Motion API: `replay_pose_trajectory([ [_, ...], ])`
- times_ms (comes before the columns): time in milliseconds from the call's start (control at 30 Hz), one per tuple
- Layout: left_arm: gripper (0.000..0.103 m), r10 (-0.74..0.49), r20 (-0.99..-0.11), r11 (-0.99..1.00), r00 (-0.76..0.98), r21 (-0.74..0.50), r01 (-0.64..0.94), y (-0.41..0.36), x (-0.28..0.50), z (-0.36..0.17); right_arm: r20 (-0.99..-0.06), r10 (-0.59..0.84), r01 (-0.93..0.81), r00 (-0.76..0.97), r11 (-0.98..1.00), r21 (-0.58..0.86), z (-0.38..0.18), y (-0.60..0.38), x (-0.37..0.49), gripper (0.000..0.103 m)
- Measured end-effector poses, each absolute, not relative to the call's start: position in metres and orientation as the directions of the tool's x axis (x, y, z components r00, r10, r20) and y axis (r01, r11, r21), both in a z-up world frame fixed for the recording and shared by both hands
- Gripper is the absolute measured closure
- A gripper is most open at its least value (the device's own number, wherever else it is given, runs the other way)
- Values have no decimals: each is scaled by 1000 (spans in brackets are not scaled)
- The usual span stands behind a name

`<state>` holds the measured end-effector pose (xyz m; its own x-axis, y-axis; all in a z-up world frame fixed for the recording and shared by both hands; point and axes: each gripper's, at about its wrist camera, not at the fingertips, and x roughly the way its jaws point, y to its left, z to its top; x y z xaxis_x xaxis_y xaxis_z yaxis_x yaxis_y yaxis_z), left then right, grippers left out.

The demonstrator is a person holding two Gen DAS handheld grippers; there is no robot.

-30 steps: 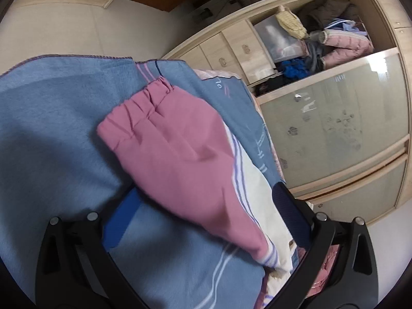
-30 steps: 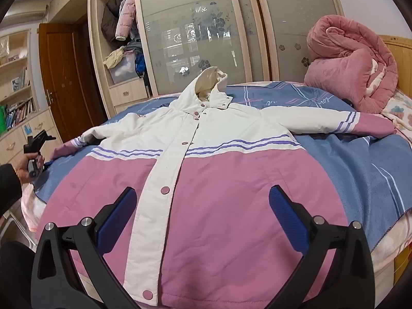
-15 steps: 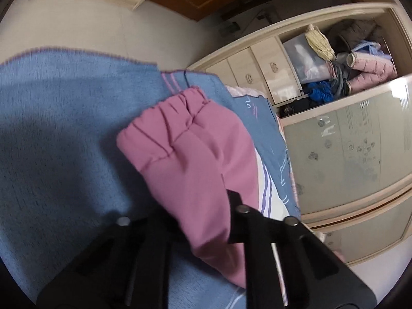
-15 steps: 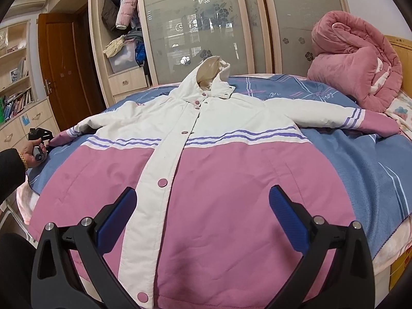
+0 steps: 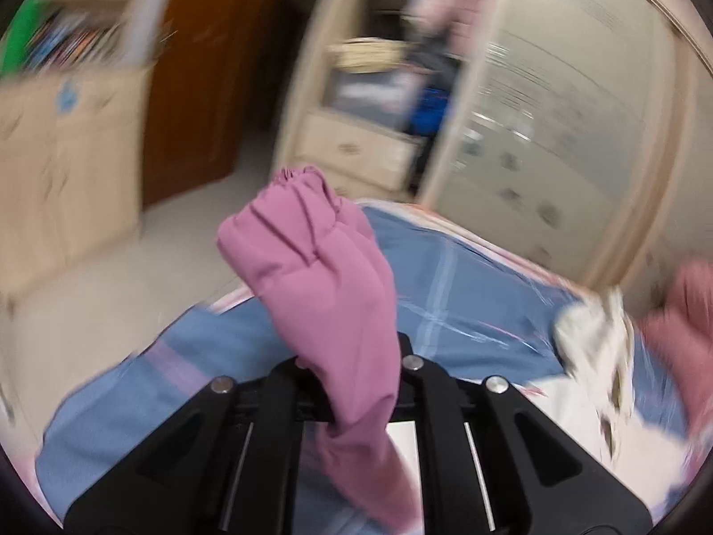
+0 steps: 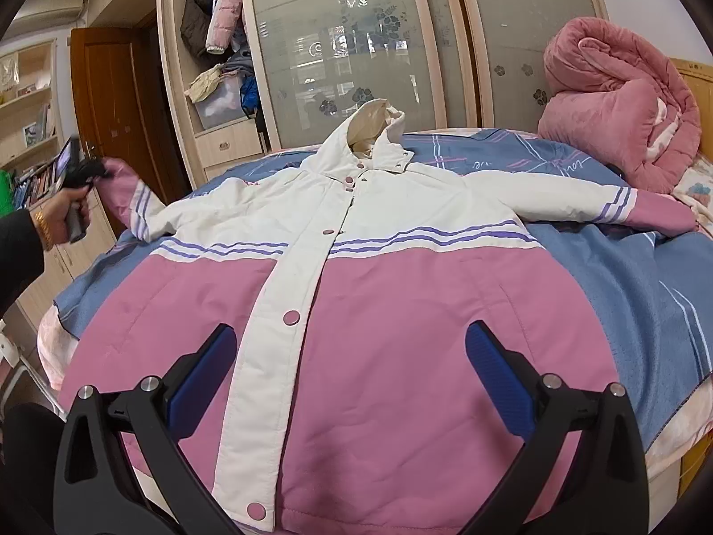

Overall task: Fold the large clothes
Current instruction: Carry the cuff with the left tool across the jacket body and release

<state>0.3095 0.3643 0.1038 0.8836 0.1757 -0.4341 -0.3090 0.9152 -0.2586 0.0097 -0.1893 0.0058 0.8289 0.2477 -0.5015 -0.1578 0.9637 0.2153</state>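
A large pink and white hooded jacket (image 6: 356, 276) lies face up, spread on the blue bed cover (image 6: 624, 267). My left gripper (image 5: 356, 379) is shut on the pink cuff (image 5: 316, 276) of one sleeve and holds it lifted above the bed; in the right wrist view it shows at the far left (image 6: 82, 174) with the sleeve (image 6: 133, 200) raised. The other sleeve (image 6: 624, 205) lies flat to the right. My right gripper (image 6: 347, 379) is open and empty, hovering over the jacket's pink lower hem.
A rolled pink quilt (image 6: 624, 102) sits at the bed's head on the right. A wardrobe with frosted sliding doors (image 6: 356, 44) and an open shelf section (image 6: 218, 71) stands behind the bed. A brown door (image 6: 116, 102) and bookshelves (image 6: 31, 133) are at the left.
My left gripper closed on the pink sleeve cuff and lifted it off the bed, swinging fast. My right gripper has barely moved.
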Motion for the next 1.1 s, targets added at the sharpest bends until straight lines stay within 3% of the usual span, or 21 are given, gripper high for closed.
replay_pose_trajectory([
  [267, 96, 9, -453, 971, 891, -208, -115, 216, 358, 110, -497, 261, -154, 828, 957, 245, 8, -200, 8, 1],
  [367, 89, -42, -539, 982, 841, -175, -63, 180, 375, 78, -490, 267, -153, 830, 953, 260, 9, -203, 6, 1],
  [400, 65, -70, -579, 986, 813, -164, -32, 169, 380, 62, -490, 270, -154, 829, 952, 264, 10, -204, 6, 1],
  [433, 13, -93, -609, 986, 787, -167, -13, 162, 384, 51, -490, 274, -156, 827, 951, 267, 10, -205, 6, 1],
  [467, 2, -124, -629, 983, 767, -181, 11, 154, 385, 35, -490, 277, -159, 826, 950, 269, 10, -206, 6, 1],
  [600, 2, -161, -626, 978, 763, -205, 38, 148, 376, 13, -493, 285, -163, 822, 947, 276, 10, -207, 5, 1],
  [767, 2, -239, -538, 958, 808, -268, 104, 139, 320, 38, -485, 292, -163, 825, 943, 290, 12, -209, 6, 1],
  [867, 2, -178, -539, 979, 823, -180, 94, 112, 277, 54, -479, 294, -165, 827, 941, 294, 13, -210, 5, 1],
  [1000, 2, -45, -499, 992, 865, 76, 96, 59, 183, 59, -480, 291, -159, 827, 942, 296, 12, -210, 5, 1],
  [1100, 2, -2, -460, 987, 888, 143, 77, 38, 138, 51, -489, 287, -156, 824, 944, 292, 10, -209, 5, 1],
])
